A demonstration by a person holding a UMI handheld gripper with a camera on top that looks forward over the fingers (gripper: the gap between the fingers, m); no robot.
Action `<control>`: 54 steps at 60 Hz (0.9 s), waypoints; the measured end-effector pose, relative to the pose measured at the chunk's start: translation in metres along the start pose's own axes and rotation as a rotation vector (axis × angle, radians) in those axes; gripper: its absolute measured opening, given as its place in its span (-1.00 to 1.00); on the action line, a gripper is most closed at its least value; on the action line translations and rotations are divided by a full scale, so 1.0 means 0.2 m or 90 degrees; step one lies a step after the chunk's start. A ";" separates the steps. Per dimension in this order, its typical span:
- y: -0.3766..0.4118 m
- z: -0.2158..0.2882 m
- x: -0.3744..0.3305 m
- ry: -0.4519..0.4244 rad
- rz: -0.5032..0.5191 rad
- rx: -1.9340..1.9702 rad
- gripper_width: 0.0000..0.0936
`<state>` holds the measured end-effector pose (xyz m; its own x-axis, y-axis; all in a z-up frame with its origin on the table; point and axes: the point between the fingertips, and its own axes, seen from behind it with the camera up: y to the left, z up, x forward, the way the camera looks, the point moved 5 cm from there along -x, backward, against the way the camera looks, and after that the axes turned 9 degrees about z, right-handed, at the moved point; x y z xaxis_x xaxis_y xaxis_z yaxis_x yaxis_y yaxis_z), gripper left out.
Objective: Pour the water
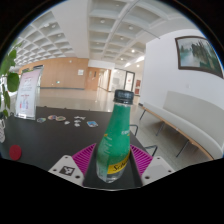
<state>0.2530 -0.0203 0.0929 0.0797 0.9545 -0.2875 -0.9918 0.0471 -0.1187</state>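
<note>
A green plastic bottle (pixel 117 138) with a yellow label and a green cap stands upright between my gripper's (pixel 112 168) two fingers. Both magenta pads (pixel 86 157) press against its lower sides, so the gripper is shut on it. The bottle's base is hidden low between the fingers, and it appears lifted above the dark table (pixel 45 140). No cup or other vessel for water shows near the bottle.
Several small flat objects (pixel 68 120) lie on the dark table beyond the fingers. A red object (pixel 14 153) sits at the near left. A white poster stand (pixel 27 92) and a plant (pixel 8 80) stand left. A white bench (pixel 190 118) runs along the right wall.
</note>
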 end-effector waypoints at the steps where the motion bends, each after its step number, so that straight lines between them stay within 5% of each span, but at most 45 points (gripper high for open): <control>1: -0.02 0.00 0.01 -0.002 -0.007 -0.002 0.19; 14: -0.05 0.01 0.01 -0.006 -0.031 -0.020 -0.11; 25: -0.10 0.16 -0.14 -0.003 -0.117 -0.094 -0.12; 41: 0.05 0.95 -0.41 -0.103 -0.295 -0.362 -0.11; 54: 0.78 1.55 -0.56 -0.247 -0.359 -0.753 -0.11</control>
<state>0.0579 -0.0293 0.4005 0.2142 0.9193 0.3302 -0.1415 0.3637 -0.9207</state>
